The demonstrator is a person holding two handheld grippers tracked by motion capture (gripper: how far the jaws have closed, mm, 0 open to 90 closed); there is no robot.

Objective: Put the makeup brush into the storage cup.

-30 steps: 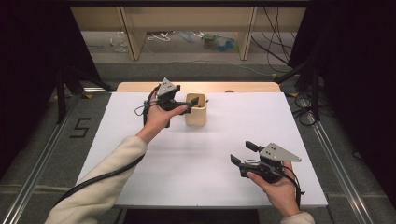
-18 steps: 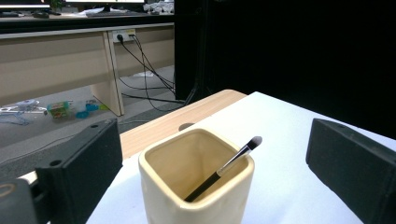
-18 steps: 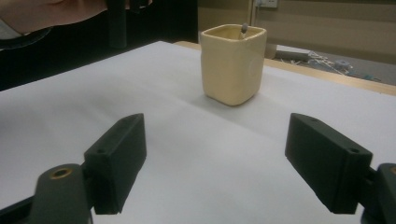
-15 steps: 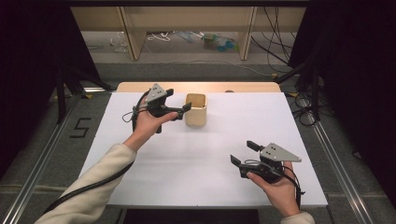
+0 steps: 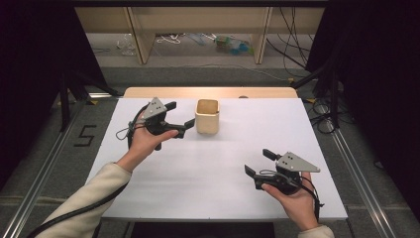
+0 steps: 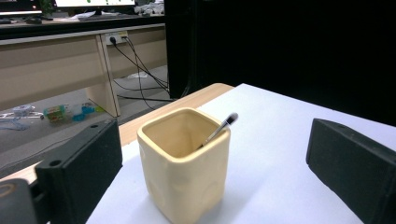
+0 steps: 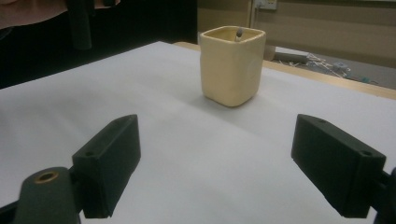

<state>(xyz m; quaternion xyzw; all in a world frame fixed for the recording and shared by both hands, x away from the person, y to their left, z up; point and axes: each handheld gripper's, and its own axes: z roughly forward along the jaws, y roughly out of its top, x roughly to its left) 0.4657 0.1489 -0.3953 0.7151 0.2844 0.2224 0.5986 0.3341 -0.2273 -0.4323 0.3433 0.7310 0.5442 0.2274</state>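
The cream cup (image 5: 207,116) stands at the far middle of the white table (image 5: 297,129), a thin pen (image 6: 219,129) already inside. My left gripper (image 5: 179,118), just left of it, is wide open and empty. My right gripper (image 5: 257,162), near right, has just been opening, nothing between its jaws. Little seems left.

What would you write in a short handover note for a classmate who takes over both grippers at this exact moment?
Left gripper: open, nothing between its jaws, held just left of the cup and apart from it.
Right gripper: open and empty, low over the near right part of the white table; its jaws have just been opening.
Things: the cream square cup stands upright near the table's far edge. A thin metal-tipped stick leans inside it, its tip just over the rim.
Done: the stick appears to be in the cup, and both grippers are free.
Left: probably nothing with the stick; likely just bring the left gripper back.
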